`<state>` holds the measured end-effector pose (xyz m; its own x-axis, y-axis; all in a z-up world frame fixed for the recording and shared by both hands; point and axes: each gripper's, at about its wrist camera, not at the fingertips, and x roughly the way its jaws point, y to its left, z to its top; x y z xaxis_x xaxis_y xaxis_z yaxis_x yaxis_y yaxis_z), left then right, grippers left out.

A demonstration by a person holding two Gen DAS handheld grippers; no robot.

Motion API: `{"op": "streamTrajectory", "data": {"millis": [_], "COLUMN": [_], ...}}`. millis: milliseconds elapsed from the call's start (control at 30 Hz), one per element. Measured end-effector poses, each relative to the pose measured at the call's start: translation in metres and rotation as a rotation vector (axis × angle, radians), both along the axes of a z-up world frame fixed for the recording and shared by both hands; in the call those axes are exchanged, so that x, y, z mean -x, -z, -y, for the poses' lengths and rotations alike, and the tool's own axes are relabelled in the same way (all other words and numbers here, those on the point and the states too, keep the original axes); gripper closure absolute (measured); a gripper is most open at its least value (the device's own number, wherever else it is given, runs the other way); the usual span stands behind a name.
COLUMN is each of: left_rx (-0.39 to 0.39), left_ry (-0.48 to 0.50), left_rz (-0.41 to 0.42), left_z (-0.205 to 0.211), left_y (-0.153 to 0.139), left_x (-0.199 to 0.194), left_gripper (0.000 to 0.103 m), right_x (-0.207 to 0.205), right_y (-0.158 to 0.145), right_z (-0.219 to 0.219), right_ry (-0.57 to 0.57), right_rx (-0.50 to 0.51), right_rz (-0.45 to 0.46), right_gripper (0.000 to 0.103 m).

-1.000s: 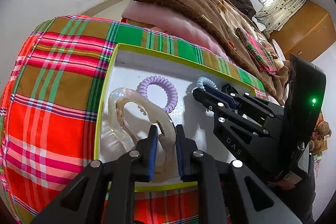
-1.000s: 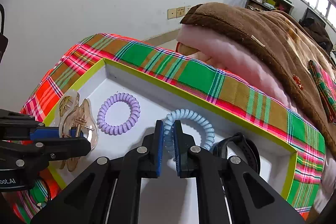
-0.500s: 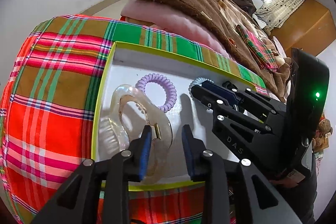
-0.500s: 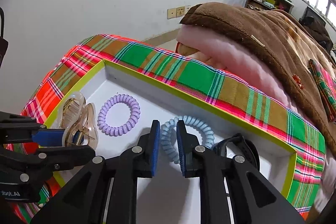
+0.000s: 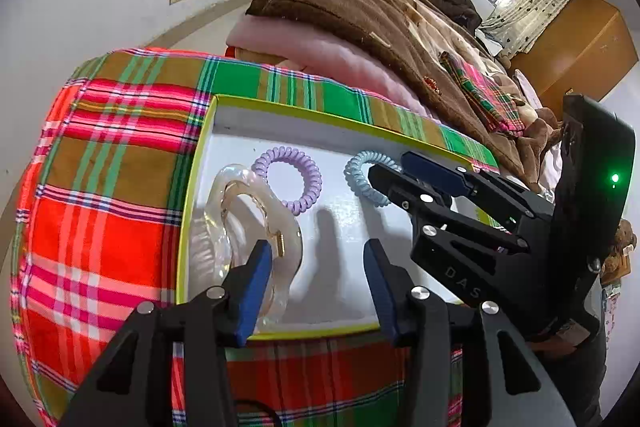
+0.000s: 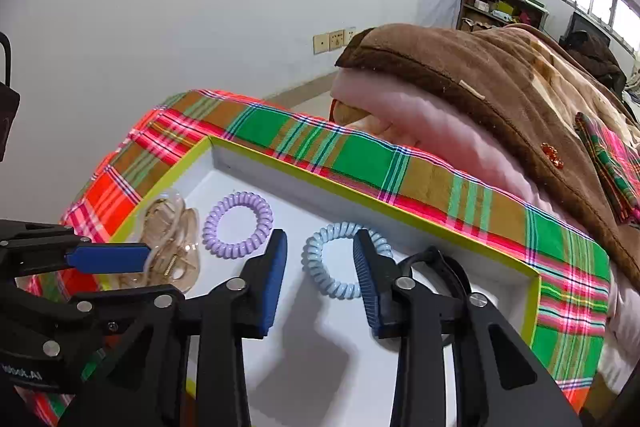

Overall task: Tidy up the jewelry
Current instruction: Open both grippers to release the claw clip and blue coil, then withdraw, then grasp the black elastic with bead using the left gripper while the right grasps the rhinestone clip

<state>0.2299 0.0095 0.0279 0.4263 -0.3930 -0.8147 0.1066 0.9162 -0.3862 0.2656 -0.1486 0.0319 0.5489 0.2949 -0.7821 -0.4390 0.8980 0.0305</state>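
Observation:
A white tray with a yellow-green rim (image 5: 320, 115) (image 6: 360, 191) lies on a plaid cloth. In it lie a clear hair claw clip (image 5: 256, 223) (image 6: 172, 243), a purple coil hair tie (image 5: 292, 179) (image 6: 238, 225), a light blue coil hair tie (image 5: 360, 179) (image 6: 336, 263) and a black band (image 6: 452, 267). My left gripper (image 5: 316, 259) is open, its left finger beside the claw clip. My right gripper (image 6: 320, 255) is open above the blue tie, holding nothing; it also shows in the left wrist view (image 5: 404, 179).
The plaid cloth (image 5: 112, 187) covers a rounded surface that drops off at the left and front. A pink pad and brown blanket (image 6: 480, 87) are piled behind the tray. A white wall stands at the back left.
Both grippers opened. The left let go of the claw clip, which now lies in the tray. The right let go of the blue coil tie, which lies in the tray.

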Motion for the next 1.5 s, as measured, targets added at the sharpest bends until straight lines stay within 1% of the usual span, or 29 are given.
{"op": "streamTrajectory", "data": {"millis": [200, 333, 567, 700, 767, 867, 1000, 1100, 1167, 1200, 1233, 1267, 1400, 1500], "left_rx": [-0.012, -0.024, -0.062, -0.082, -0.094, -0.082, -0.088, -0.072, -0.071, -0.068, -0.065, -0.063, -0.057, -0.059], "left_ry": [0.0, -0.004, 0.011, 0.023, 0.014, 0.011, -0.001, -0.01, -0.024, -0.029, -0.036, -0.044, -0.057, -0.063], "left_rz": [0.022, 0.07, 0.147, 0.155, 0.149, 0.141, 0.127, 0.13, 0.127, 0.125, 0.123, 0.123, 0.119, 0.105], "left_z": [-0.001, -0.004, -0.014, -0.022, -0.027, -0.035, -0.045, -0.054, -0.06, -0.063, -0.066, -0.069, -0.077, -0.081], "left_y": [-0.009, -0.019, -0.027, -0.02, -0.016, -0.01, 0.0, 0.005, 0.007, 0.008, 0.009, 0.01, 0.014, 0.019], "left_x": [0.014, 0.029, 0.064, 0.083, 0.091, 0.102, 0.116, 0.127, 0.134, 0.135, 0.138, 0.14, 0.147, 0.149], "left_gripper": [0.05, 0.045, 0.042, 0.04, 0.04, 0.039, 0.037, 0.037, 0.037, 0.037, 0.037, 0.037, 0.036, 0.036], "right_x": [0.013, 0.029, 0.071, 0.099, 0.112, 0.13, 0.15, 0.166, 0.175, 0.18, 0.185, 0.188, 0.199, 0.2], "right_y": [-0.012, -0.024, -0.037, -0.037, -0.033, -0.026, -0.016, -0.005, 0.0, 0.003, 0.009, 0.013, 0.024, 0.031], "right_z": [0.004, 0.012, 0.031, 0.039, 0.045, 0.052, 0.06, 0.064, 0.066, 0.066, 0.064, 0.063, 0.049, 0.039], "right_ry": [0.012, 0.022, 0.046, 0.06, 0.074, 0.094, 0.111, 0.13, 0.133, 0.135, 0.141, 0.141, 0.107, 0.115], "right_rx": [-0.012, -0.04, -0.085, -0.092, -0.103, -0.114, -0.131, -0.146, -0.16, -0.164, -0.164, -0.16, -0.187, -0.166], "right_rz": [0.026, 0.055, 0.1, 0.118, 0.111, 0.094, 0.066, 0.037, 0.018, 0.007, -0.014, -0.027, -0.079, -0.099], "right_gripper": [0.067, 0.067, 0.067, 0.067, 0.067, 0.067, 0.067, 0.066, 0.066, 0.064, 0.059, 0.057, 0.057, 0.057]}}
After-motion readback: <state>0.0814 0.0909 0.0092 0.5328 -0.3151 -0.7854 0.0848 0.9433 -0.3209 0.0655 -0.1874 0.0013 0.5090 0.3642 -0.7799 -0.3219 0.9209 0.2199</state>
